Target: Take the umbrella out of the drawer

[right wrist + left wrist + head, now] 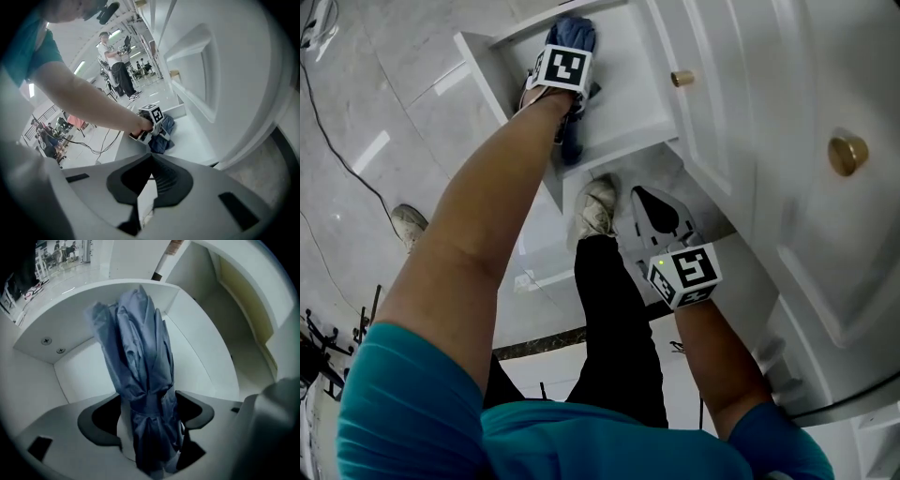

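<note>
The left gripper (148, 403) is reaching down into the open white drawer (628, 89), its jaws standing wide apart on either side of the folded blue umbrella (140, 343); the pads are not pressing on the cloth, and a strip of white is showing between the left pad and the bundle. The umbrella is lying inside the drawer, its strap (150, 405) wrapping round it right between the jaws and its far end pointing toward the drawer's far wall. The right gripper (150, 158) is hanging nearer the person and to the right of the drawer, beside the white cabinet front (750, 122); its jaws are meeting tip to tip with nothing between them, and it is staying well apart from the umbrella. A small brass knob (682, 78) is sitting just right of the drawer; a larger brass knob (847, 155) is showing further right on the cabinet. A pale shoe (598, 206) is standing on the glossy floor (384, 112) just near the drawer's near edge.
</note>
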